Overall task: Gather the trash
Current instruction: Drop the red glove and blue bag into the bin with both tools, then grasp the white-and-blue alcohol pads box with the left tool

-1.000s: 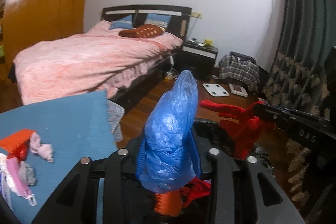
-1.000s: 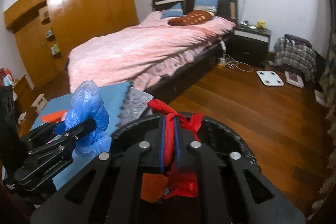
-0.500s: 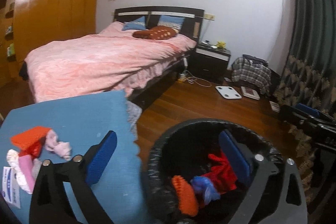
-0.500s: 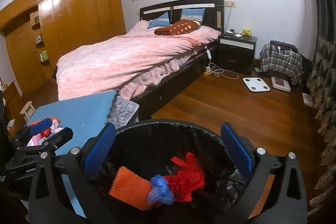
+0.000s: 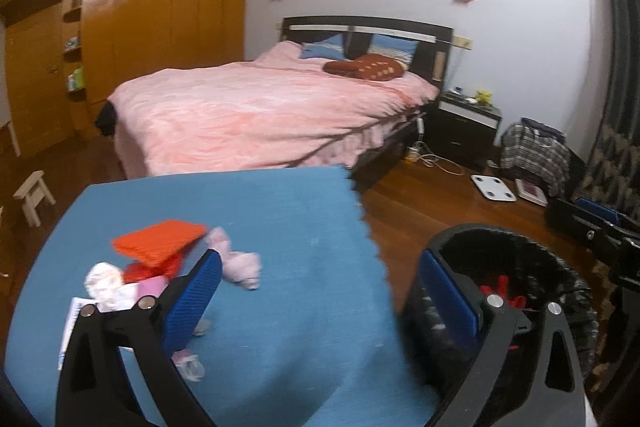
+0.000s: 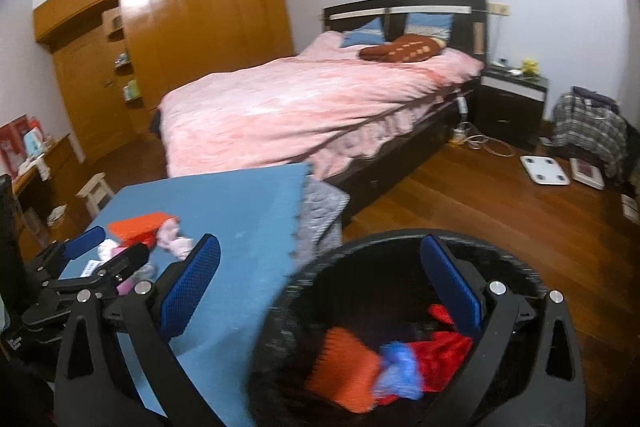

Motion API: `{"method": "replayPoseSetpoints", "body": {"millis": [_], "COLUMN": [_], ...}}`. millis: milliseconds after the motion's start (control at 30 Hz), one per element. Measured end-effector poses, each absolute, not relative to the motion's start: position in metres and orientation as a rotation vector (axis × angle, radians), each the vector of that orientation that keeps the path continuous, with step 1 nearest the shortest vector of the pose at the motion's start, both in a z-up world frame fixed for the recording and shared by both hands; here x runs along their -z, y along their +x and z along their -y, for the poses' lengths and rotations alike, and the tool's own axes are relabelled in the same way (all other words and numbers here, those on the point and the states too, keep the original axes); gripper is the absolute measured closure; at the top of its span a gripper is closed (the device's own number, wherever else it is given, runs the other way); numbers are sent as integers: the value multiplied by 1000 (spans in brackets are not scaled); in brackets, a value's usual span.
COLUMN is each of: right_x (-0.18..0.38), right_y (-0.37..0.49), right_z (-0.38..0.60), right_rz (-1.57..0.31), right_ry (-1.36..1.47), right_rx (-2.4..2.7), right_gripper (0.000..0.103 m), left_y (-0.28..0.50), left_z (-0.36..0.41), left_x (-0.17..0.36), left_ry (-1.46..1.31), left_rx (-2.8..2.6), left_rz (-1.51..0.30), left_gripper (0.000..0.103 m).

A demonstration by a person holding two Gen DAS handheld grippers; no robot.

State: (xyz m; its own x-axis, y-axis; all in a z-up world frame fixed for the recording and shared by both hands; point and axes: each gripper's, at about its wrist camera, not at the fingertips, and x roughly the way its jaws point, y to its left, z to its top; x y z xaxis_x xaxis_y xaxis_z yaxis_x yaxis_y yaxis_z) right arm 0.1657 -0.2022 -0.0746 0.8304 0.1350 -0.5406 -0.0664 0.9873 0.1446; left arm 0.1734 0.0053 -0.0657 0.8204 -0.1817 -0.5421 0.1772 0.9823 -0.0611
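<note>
Both grippers empty, jaws spread wide, just opened: left gripper (image 5: pixel 320 297) above blue mat (image 5: pixel 280 219), right gripper (image 6: pixel 320 283) over black bin (image 6: pixel 360 267) holding trash.

This is a bedroom in a home. A wide bed with a pink quilt (image 5: pixel 260 115) and dark headboard (image 5: pixel 368 35) stands by a black nightstand (image 5: pixel 464 123). Glossy wooden wardrobe doors (image 5: pixel 160 15) fill one wall, above a polished wood plank floor (image 6: pixel 480 203).
</note>
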Motion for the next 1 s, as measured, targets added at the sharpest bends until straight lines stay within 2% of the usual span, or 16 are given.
{"method": "replayPoseSetpoints", "body": {"millis": [400, 700, 1000], "right_x": [96, 129, 160], "right_y": [193, 198, 205], "right_z": [91, 37, 13], "right_rz": [-619, -674, -732], "right_ry": [69, 30, 17], "right_rx": [-284, -347, -359], "right_gripper": [6, 5, 5], "left_y": [159, 149, 150], "left_z": [-106, -180, -207], "left_x": [83, 117, 153], "left_ry": [-30, -23, -50], "left_rx": [2, -156, -189], "left_rz": [-593, -647, -729], "left_gripper": [6, 6, 11]}}
